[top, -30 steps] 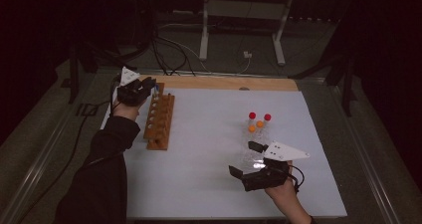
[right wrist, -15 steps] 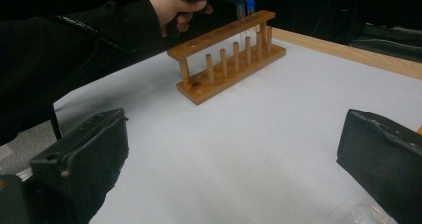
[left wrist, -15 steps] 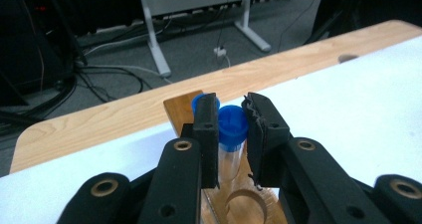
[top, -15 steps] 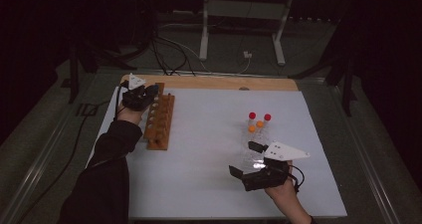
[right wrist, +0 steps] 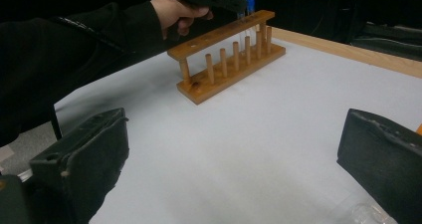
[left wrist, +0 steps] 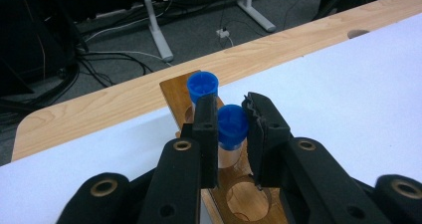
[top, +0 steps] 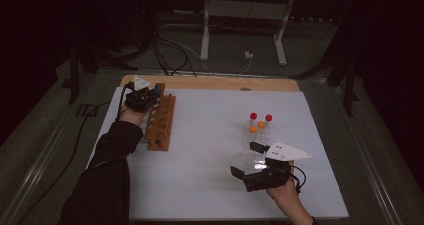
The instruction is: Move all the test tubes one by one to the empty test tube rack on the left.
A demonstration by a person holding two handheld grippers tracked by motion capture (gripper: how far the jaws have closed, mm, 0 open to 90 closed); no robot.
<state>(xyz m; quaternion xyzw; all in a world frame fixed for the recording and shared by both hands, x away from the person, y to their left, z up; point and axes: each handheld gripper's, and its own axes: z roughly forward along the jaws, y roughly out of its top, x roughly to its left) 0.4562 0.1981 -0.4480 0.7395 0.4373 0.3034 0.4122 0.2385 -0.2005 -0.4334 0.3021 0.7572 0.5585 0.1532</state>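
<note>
The left gripper (left wrist: 233,134) was seen poised over the far end of the wooden rack (top: 161,122), its jaws closed against the clear body of a blue-capped tube (left wrist: 232,127) just under the cap, so the tube was judged to be clamped, though how firmly could not be told. The tube's lower part was hidden behind the jaws, and whether it was already seated in a rack hole could not be made out. A second blue-capped tube (left wrist: 202,86) was standing in the rack just beyond the jaw tips, and an empty hole (left wrist: 249,198) lay directly beneath them. The nearest hazard was judged to be that neighbour: it could be knocked or dragged if the jaws were swung forward or spread too widely. A smooth, narrow tube held high near its cap could also be tilted, so its bottom might catch on the hole's edge, or it might be slipped through and dropped. The right gripper (top: 252,161) was held low over the white table (top: 210,135) with its jaws wide apart and nothing between them; the red- and orange-capped tubes (top: 260,123) stood just beyond it and could be toppled by a careless reach.
</note>
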